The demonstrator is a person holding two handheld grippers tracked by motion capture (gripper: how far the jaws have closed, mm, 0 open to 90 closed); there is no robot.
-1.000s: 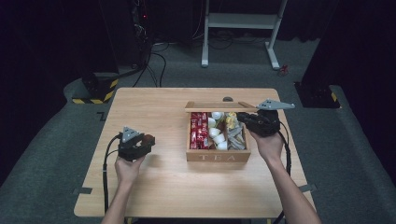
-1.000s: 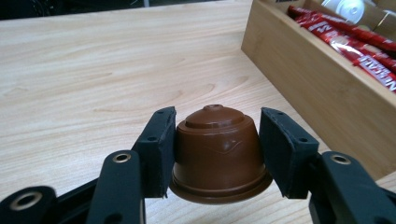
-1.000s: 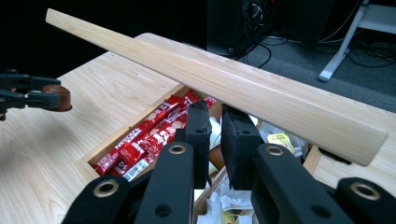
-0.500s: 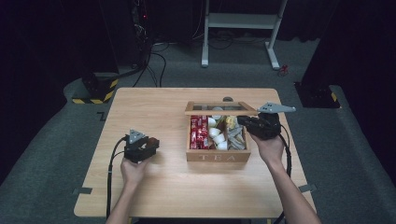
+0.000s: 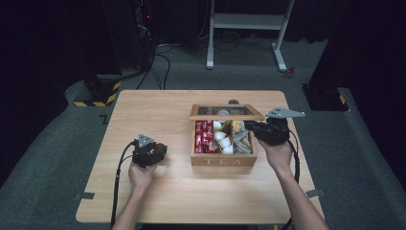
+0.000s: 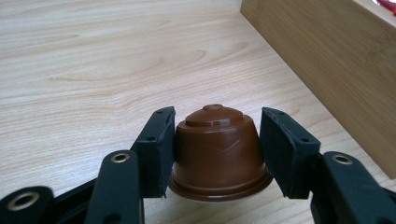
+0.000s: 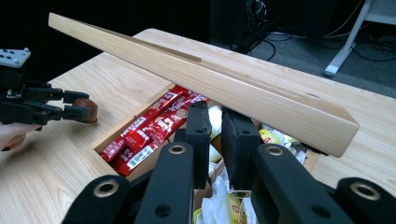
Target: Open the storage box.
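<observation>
Brown capsule between black tongs; red sachets (white lettering) in pale wooden box

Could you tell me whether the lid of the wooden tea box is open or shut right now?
Open. The lid stands raised behind the tea box, and the red sachets inside lie exposed.

Between my left pads sits a brown capsule of smooth, faintly glossy plastic. The pads look like matt black rubbery foam, and my jaws are matt black plastic set with shiny metal rivets. The table is pale wood, smooth, with a clear grain. The tea box and its lid are light, satiny wood. Inside lie glossy red sachets, foil I think, and white crinkled wrappers.
</observation>
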